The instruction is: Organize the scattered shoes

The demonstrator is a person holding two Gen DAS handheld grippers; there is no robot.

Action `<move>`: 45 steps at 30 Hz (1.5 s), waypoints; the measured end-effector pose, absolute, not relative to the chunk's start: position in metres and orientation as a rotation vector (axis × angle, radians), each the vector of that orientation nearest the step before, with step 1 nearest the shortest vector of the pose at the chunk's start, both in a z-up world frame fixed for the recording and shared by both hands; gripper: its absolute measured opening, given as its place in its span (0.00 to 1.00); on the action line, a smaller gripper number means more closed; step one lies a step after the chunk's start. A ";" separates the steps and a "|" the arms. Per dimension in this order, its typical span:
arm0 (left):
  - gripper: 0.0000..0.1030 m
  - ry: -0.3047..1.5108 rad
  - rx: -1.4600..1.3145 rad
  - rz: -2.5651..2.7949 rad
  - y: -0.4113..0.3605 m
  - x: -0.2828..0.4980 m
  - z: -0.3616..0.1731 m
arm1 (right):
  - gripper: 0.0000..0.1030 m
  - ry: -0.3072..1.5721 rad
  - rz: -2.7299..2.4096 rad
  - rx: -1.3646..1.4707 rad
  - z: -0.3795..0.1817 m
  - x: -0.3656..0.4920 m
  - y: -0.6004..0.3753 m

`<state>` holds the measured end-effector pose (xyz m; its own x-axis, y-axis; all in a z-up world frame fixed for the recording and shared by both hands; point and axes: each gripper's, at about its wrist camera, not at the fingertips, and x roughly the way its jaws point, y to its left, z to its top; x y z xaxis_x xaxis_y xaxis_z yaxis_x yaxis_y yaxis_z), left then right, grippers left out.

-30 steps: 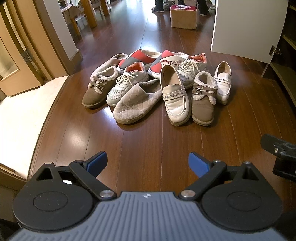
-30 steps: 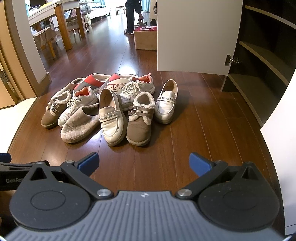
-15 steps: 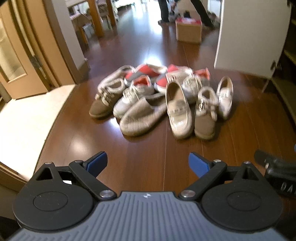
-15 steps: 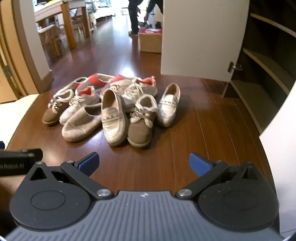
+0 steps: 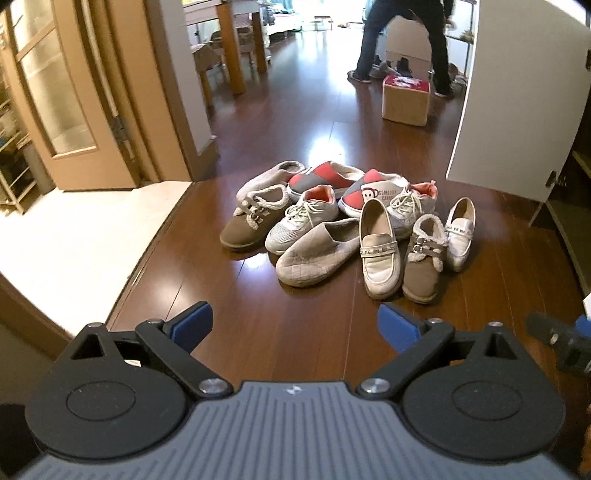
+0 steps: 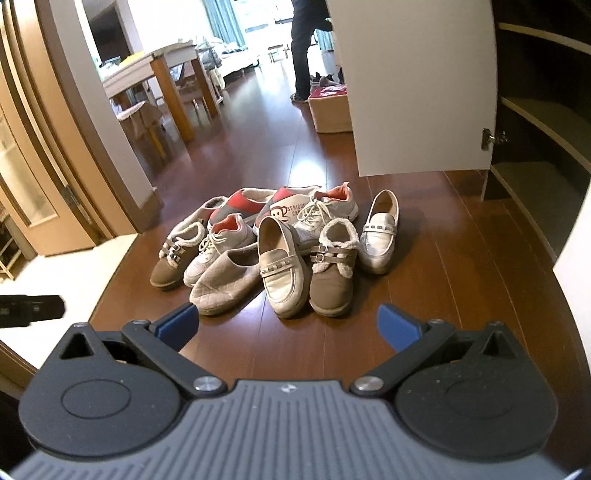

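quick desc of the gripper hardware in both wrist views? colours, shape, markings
Left gripper and right gripper look identical: ribbed grey central body with a small white logo, two round black discs at the sides, black linkage arms with silver pivot bolts, jaws faced with blue pads. No cables, hands or sleeves are visible.

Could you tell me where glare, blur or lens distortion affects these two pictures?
Left wrist view: window glare on the wooden floor behind the shoe pile; the door frame bows from fisheye. Right wrist view: the background window is blown out, the cabinet shelves are dark, and the shoes are sharp.
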<state>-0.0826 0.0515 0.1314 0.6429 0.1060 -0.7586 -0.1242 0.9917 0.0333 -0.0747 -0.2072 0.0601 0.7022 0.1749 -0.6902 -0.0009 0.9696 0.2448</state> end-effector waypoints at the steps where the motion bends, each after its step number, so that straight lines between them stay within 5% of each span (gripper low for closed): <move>1: 0.96 0.852 -0.024 0.115 0.050 -0.085 0.134 | 0.99 0.787 0.104 0.249 0.061 -0.078 -0.210; 28: 0.96 0.951 0.387 -0.103 0.046 0.043 0.109 | 0.99 0.984 0.211 0.060 0.048 -0.045 -0.194; 32: 0.96 0.954 0.449 -0.104 0.052 0.070 0.081 | 0.99 1.057 0.222 -0.001 0.064 0.006 -0.196; 36: 0.96 0.992 0.407 -0.119 0.062 0.103 0.047 | 0.99 1.126 0.352 0.266 0.061 0.081 -0.200; 45: 0.96 1.170 0.135 -0.104 0.100 0.166 -0.047 | 0.99 0.939 0.249 0.038 -0.099 0.181 -0.117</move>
<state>0.1658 0.0999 -0.0475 0.3872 -0.0113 -0.9219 0.1519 0.9870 0.0517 0.1813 -0.1169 -0.0986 0.5644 0.2280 -0.7934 -0.1953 0.9707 0.1400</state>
